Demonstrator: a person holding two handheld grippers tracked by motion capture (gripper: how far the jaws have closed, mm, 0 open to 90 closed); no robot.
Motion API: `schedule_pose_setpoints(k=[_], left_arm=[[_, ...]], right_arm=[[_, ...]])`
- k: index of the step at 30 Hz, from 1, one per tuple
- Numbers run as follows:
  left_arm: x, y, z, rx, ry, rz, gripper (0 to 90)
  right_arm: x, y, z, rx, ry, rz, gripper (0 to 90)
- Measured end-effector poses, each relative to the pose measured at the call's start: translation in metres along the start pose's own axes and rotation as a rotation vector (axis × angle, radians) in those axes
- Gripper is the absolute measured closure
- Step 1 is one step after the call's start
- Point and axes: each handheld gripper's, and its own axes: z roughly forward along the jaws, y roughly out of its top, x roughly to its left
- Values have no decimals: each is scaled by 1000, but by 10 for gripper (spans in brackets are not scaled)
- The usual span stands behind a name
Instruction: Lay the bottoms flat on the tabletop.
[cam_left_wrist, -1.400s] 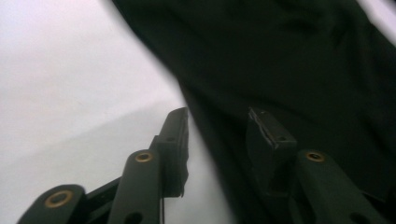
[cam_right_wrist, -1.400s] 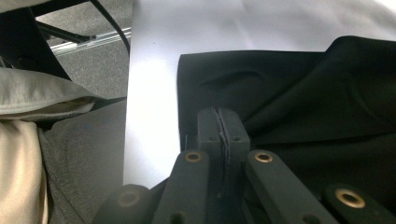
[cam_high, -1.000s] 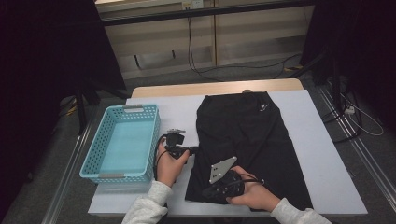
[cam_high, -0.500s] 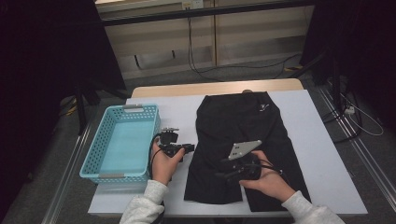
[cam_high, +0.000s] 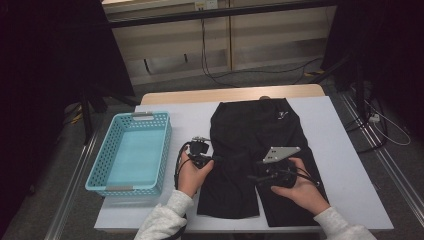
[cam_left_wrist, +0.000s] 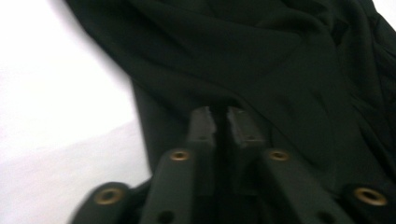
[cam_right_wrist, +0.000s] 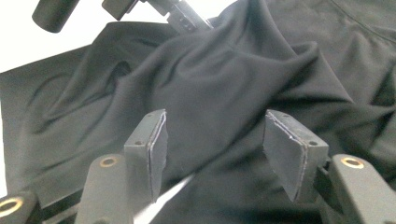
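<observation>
Basket: a light-blue plastic basket (cam_high: 131, 152) stands at the left of the high view on the white table (cam_high: 345, 165); its pale floor is bare, with nothing lying in it.

Shorts: a pair of black shorts (cam_high: 255, 135) lies flat across the middle of the table, waistband toward the top of the frame, legs toward the bottom edge, just right of the basket and apart from it.

Left hand-held gripper: the left hand-held gripper (cam_high: 210, 159), at lower centre of the high view, meets the left edge of the shorts. In the left gripper view (cam_left_wrist: 220, 122) its jaws stand clenched on a fold of the black cloth, which lifts into a ridge at the tips.

Right hand-held gripper: the right hand-held gripper (cam_high: 257, 176) rests over the right leg of the shorts, lower right of centre. In the right gripper view (cam_right_wrist: 224, 140) its jaws, having just been opening, stand released and well apart, a raised fold of cloth lying between the pads (cam_right_wrist: 158, 140) without being pinched.

Cloth between: the fabric bunches in soft creases between the two grippers.
</observation>
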Motion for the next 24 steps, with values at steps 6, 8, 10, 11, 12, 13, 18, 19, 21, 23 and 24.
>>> schedule_pose_setpoints(k=[6,8,10,11,12,13,18,19,21,23,24], left_arm=[[3,10,-11,-24,-51,-47,900],[10,13,-18,-45,-52,-71,900],[18,14,-23,-58,-47,-86,900],[20,14,-24,-68,-47,-99,900],[21,13,-25,-67,-45,-95,900],[22,13,-24,-71,-43,-89,900],[20,13,-20,-72,-12,-32,693],[20,13,-19,-74,-10,-27,652],[20,13,-18,-91,20,4,548],[21,13,-18,-102,43,24,467],[21,13,-17,-105,50,32,428]], right_arm=[[-5,-6,-8,0,-36,15,403],[-8,-8,-11,0,-49,21,403],[-13,-11,-15,1,-67,32,402],[-15,-12,-17,0,-75,35,402],[-18,-12,-20,-3,-90,39,402],[-22,-13,-23,-6,-110,50,402],[-52,-22,-39,-7,-247,126,397],[-59,-25,-41,-3,-271,143,398],[-75,-30,-44,0,-322,184,398],[-90,-35,-47,3,-371,234,391],[-97,-37,-49,6,-402,262,394]])
